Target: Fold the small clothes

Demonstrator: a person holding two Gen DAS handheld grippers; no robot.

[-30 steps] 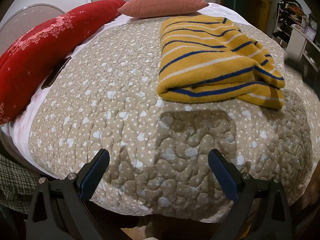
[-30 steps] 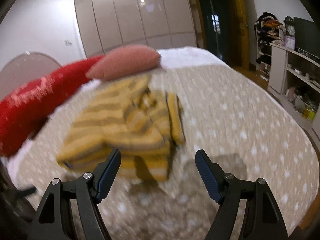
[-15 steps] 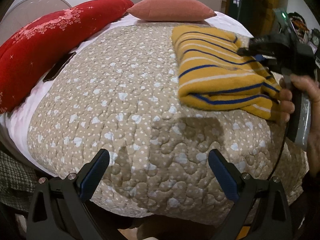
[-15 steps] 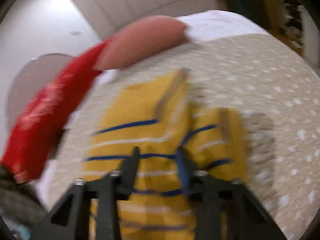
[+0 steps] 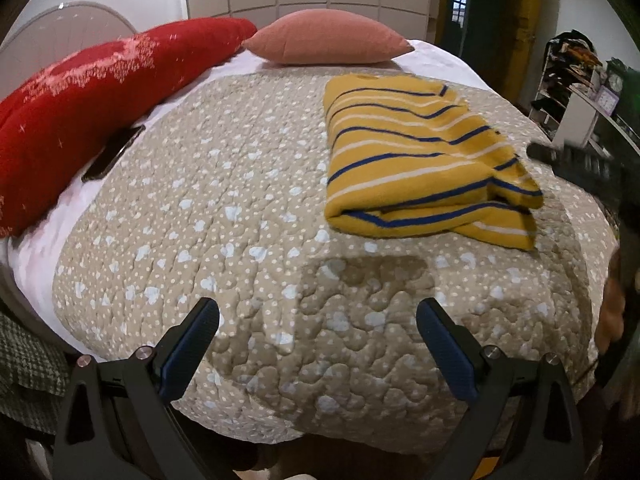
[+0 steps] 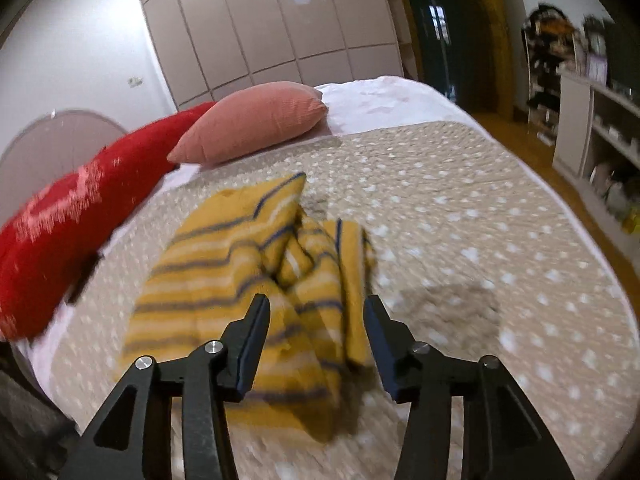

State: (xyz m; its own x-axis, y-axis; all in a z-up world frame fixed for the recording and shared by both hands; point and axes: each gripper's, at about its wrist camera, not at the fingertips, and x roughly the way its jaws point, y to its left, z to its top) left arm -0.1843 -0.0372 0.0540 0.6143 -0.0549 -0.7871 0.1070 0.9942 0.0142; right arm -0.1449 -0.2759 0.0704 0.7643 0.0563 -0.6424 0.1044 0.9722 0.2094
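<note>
A folded yellow sweater with blue and white stripes (image 5: 416, 160) lies on the beige dotted quilt (image 5: 240, 216), right of centre. It also shows in the right wrist view (image 6: 248, 276), blurred. My left gripper (image 5: 318, 340) is open and empty, low over the quilt's near edge, well short of the sweater. My right gripper (image 6: 316, 340) is open and empty, just above the sweater's near end; its dark body shows at the right edge of the left wrist view (image 5: 580, 168).
A red bolster (image 5: 80, 108) and a pink pillow (image 5: 328, 40) lie at the bed's head. A dark phone (image 5: 112, 152) lies beside the bolster. Shelves with clutter (image 6: 600, 136) stand at the right. Wardrobe doors (image 6: 264, 28) line the back wall.
The right gripper was nearly shut low over the sweater half a second ago; now it has opened and drawn back. The left gripper has stayed open and shifted slightly.
</note>
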